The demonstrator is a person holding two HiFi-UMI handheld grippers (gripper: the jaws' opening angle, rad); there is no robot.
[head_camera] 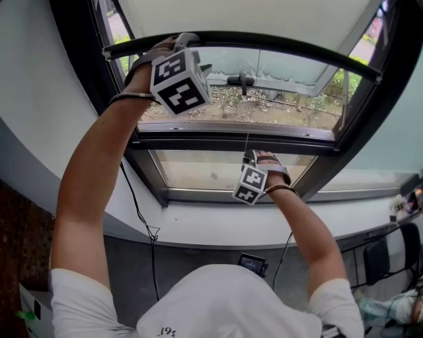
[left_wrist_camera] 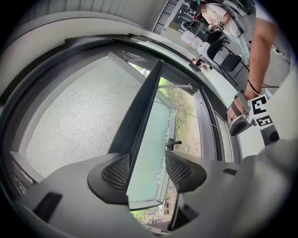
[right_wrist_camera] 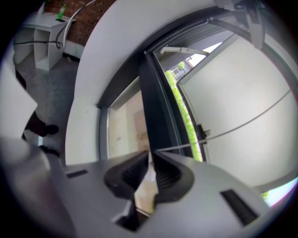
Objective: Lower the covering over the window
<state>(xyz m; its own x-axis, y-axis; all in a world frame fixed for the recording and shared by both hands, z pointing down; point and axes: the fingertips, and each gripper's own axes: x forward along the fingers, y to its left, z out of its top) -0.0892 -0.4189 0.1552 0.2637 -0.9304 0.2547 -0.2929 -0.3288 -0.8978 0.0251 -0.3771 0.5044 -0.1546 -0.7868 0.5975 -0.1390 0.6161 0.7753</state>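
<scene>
The pale roller blind (head_camera: 251, 16) hangs over the top of the window, ending in a dark bottom bar (head_camera: 277, 41). My left gripper (head_camera: 184, 43) is up at that bar's left part. In the left gripper view the bar (left_wrist_camera: 142, 116) runs between the jaws of the left gripper (left_wrist_camera: 146, 163), lying against the left pad (left_wrist_camera: 116, 174), with a gap to the right pad. Lower down, in front of the lower pane, my right gripper (head_camera: 250, 156) is shut on the thin pull cord (head_camera: 246, 138). That cord (right_wrist_camera: 242, 124) runs from the right gripper (right_wrist_camera: 150, 162) up and to the right.
An outward-tilted window sash (head_camera: 284, 72) shows behind the bar. The dark window frame (head_camera: 231, 142) and white sill (head_camera: 218, 228) lie below. A black cable (head_camera: 142, 211) hangs at the wall on the left. A chair (head_camera: 383, 257) stands on the right.
</scene>
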